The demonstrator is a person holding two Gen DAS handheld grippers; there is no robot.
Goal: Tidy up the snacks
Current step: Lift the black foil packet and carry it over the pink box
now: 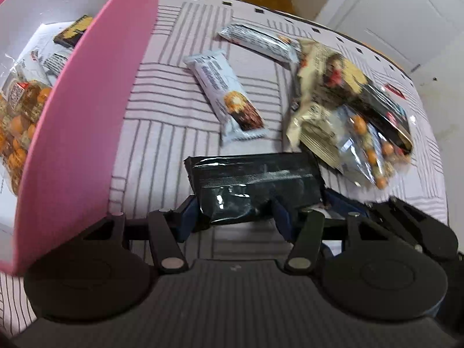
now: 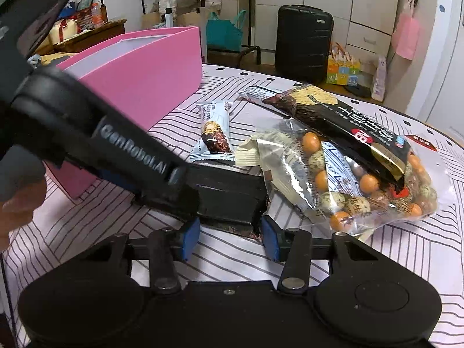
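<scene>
Striped cloth (image 1: 162,133) | glossy black flat packet (image 1: 255,185) | both claws, left (image 1: 236,217), right (image 2: 229,232), clamped on it

The left gripper (image 2: 174,191) covers much of the black packet (image 2: 232,194). The pink box (image 1: 87,116) runs off the frame (its contents partly hidden); the snack pile (image 1: 348,110) blurs.

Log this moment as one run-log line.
task: organize snacks | left gripper: shut on black packet | right gripper: jaws astride same packet's end, contact unclear | pink box: partly filled | pending: loose snacks on cloth
</scene>
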